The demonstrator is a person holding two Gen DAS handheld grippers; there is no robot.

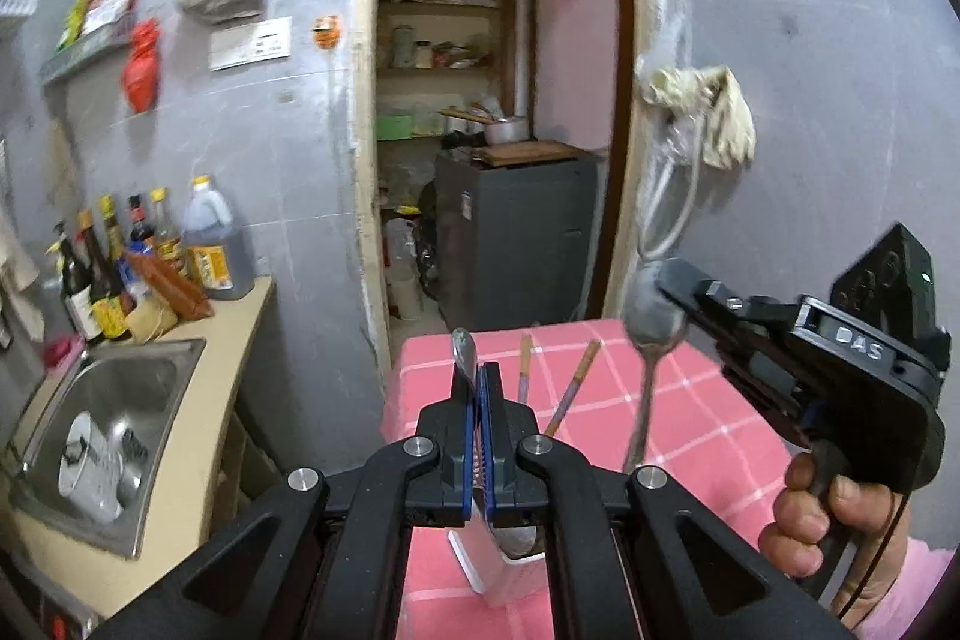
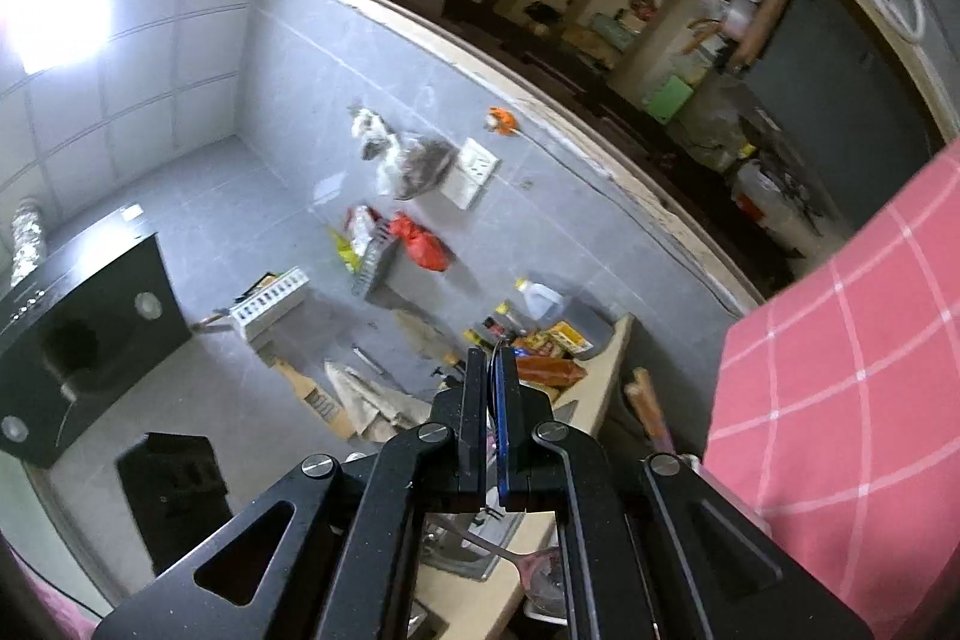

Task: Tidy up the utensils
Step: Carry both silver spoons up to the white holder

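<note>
My left gripper [image 1: 478,370] is shut on a metal spoon [image 1: 463,349]. The spoon's handle tip sticks up past the fingers and its bowl hangs below them, over a white utensil holder [image 1: 495,577]. Two wooden-topped chopsticks [image 1: 575,385] stand up from behind the gripper. At the right of the left wrist view, a hand holds my right gripper [image 1: 660,283], which is shut on the bowl of a second spoon [image 1: 651,322] whose handle hangs down. In the right wrist view, my right gripper [image 2: 493,361] is shut on a thin metal edge.
The holder stands on a table with a pink checked cloth [image 1: 690,400] [image 2: 840,340]. To the left are a counter with a steel sink [image 1: 150,388] holding dishes and a row of sauce bottles [image 1: 150,268]. A doorway [image 1: 498,100] opens behind the table. A black range hood [image 2: 84,334] is on the wall.
</note>
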